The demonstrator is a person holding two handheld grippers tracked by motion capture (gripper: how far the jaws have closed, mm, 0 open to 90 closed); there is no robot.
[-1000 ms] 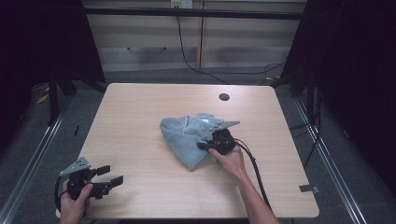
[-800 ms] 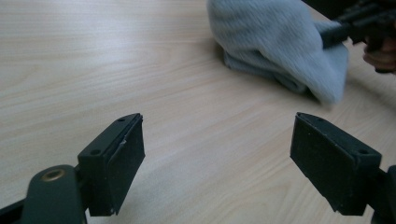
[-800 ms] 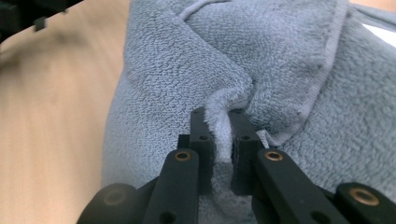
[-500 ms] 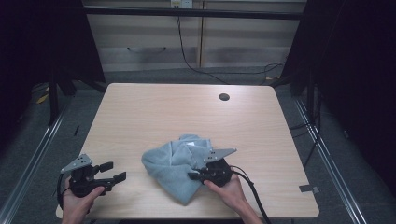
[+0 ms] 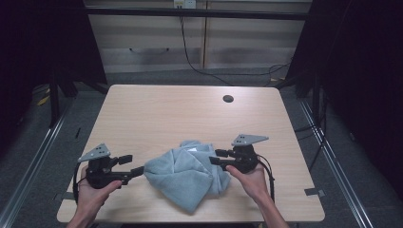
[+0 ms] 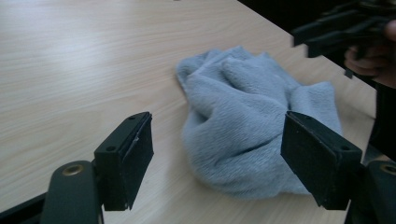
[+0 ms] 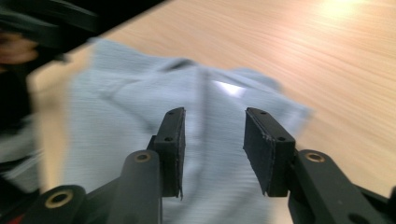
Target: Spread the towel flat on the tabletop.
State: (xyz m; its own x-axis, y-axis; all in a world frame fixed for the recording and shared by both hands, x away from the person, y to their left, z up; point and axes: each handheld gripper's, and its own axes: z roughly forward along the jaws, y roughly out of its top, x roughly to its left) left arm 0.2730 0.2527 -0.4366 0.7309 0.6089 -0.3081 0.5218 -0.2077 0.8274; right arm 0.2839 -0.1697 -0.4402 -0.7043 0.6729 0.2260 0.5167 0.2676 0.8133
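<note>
You had the grey-blue towel (image 5: 187, 175) lying crumpled in a loose heap on the near half of the wooden table (image 5: 157, 114), close to the front edge and between your two hands. Your left gripper (image 5: 134, 167) sat at the towel's left side, pointing toward it, with its tips just beside the cloth edge; in the high view I could not tell whether they touched it. In the left gripper view the towel (image 6: 247, 130) lay ahead of the jaws, which stood wide apart with only bare table between the pads; they had just been closing a little, with nothing gripped. Your right gripper (image 5: 217, 157) was at the towel's upper right, its tips over the edge of the heap. In the right gripper view the jaws were partly open, having just been opening, and the towel (image 7: 140, 121) showed blurred beyond and between them, not pinched by either pad. A pale patch, possibly a label, sat on the cloth near the right gripper's line of sight. A small dark round hole (image 5: 228, 99) marked the table's far side, well apart from the towel. Cables (image 5: 195, 52) trailed on the floor beyond the table.
</note>
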